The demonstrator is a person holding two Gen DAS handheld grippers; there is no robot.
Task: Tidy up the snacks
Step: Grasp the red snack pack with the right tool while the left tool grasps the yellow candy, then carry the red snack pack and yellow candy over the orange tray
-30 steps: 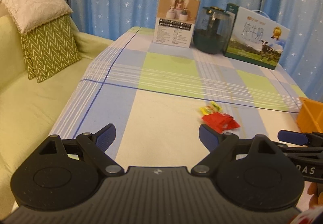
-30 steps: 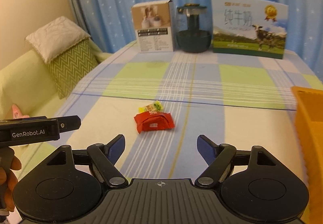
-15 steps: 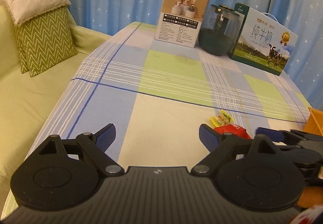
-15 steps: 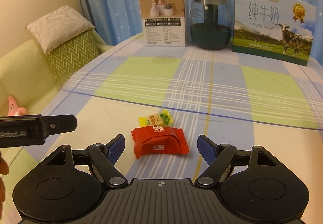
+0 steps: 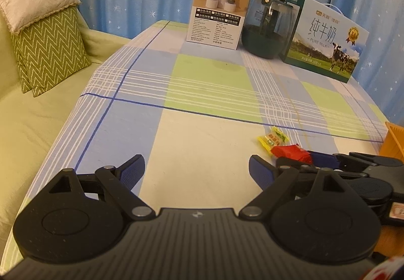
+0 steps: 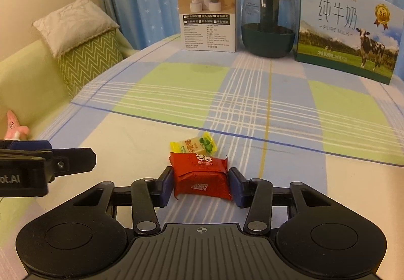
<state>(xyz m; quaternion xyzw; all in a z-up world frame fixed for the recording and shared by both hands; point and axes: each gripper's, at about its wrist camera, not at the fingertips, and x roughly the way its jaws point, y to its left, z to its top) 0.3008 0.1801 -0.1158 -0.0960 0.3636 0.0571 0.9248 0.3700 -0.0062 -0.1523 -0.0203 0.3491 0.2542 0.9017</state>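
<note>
A red snack packet [image 6: 202, 173] lies on the checked tablecloth, with a small yellow candy [image 6: 194, 145] just behind it. My right gripper [image 6: 201, 185] has closed in on the red packet, with both blue pads against its sides. In the left wrist view the red packet [image 5: 290, 152] and the yellow candy [image 5: 272, 139] lie to the right, with the right gripper [image 5: 328, 157] around the packet. My left gripper [image 5: 197, 170] is open and empty, low over the table's near edge. An orange basket [image 5: 395, 143] stands at the far right.
At the table's back stand a white box [image 6: 208, 13], a dark glass jar [image 6: 267, 22] and a milk carton box [image 6: 346, 27]. A yellow-green sofa [image 5: 27, 115] with a zigzag cushion [image 5: 48, 50] lies left of the table. A pink toy [image 6: 14, 125] lies on the sofa.
My right gripper has moved forward and down to the red packet, and its jaws have narrowed onto it. My left gripper has drifted a little and stays open.
</note>
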